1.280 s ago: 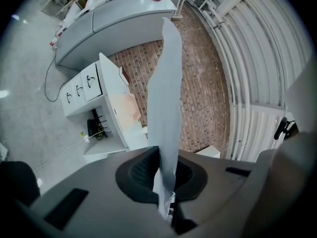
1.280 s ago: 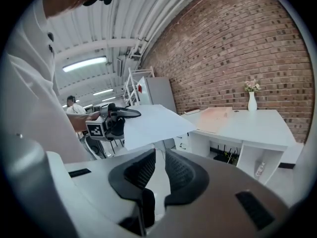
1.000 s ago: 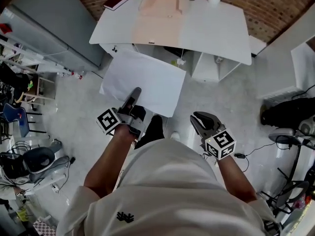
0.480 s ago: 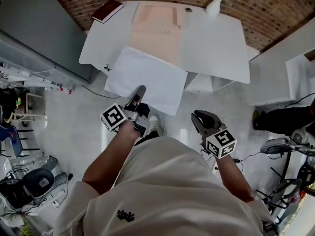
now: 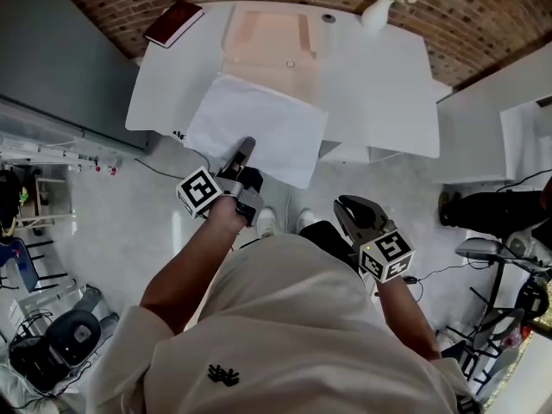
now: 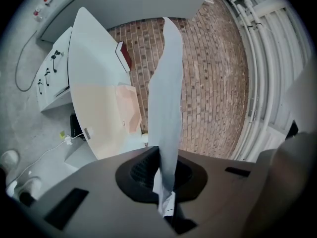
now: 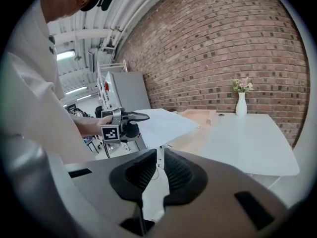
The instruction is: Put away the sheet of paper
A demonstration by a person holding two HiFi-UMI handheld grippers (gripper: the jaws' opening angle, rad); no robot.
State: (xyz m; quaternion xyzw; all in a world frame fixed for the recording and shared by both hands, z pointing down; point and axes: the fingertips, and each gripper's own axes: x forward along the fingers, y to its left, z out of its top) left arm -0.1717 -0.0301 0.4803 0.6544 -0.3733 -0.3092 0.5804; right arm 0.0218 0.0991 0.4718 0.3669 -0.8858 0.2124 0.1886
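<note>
A white sheet of paper (image 5: 259, 128) is held flat by its near edge, and its far part reaches over the front edge of the white desk (image 5: 379, 84). My left gripper (image 5: 246, 147) is shut on that edge; in the left gripper view the paper (image 6: 166, 83) runs edge-on out from between the jaws. An open tan folder (image 5: 267, 46) lies on the desk just beyond the sheet. My right gripper (image 5: 342, 207) hangs near my body, shut and empty. The right gripper view shows the left gripper (image 7: 141, 116) with the sheet (image 7: 163, 123) beside the desk (image 7: 247, 143).
A maroon book (image 5: 172, 22) lies on the desk's far left corner and a white vase (image 5: 377, 14) with flowers stands at its back. A grey cabinet (image 5: 52, 50) stands to the left. A white side unit (image 5: 483, 136) and black gear are at the right.
I have stepped closer to the desk. The left gripper has carried the sheet forward, from over the floor to over the desk's front edge. The right gripper has stayed by my body.
</note>
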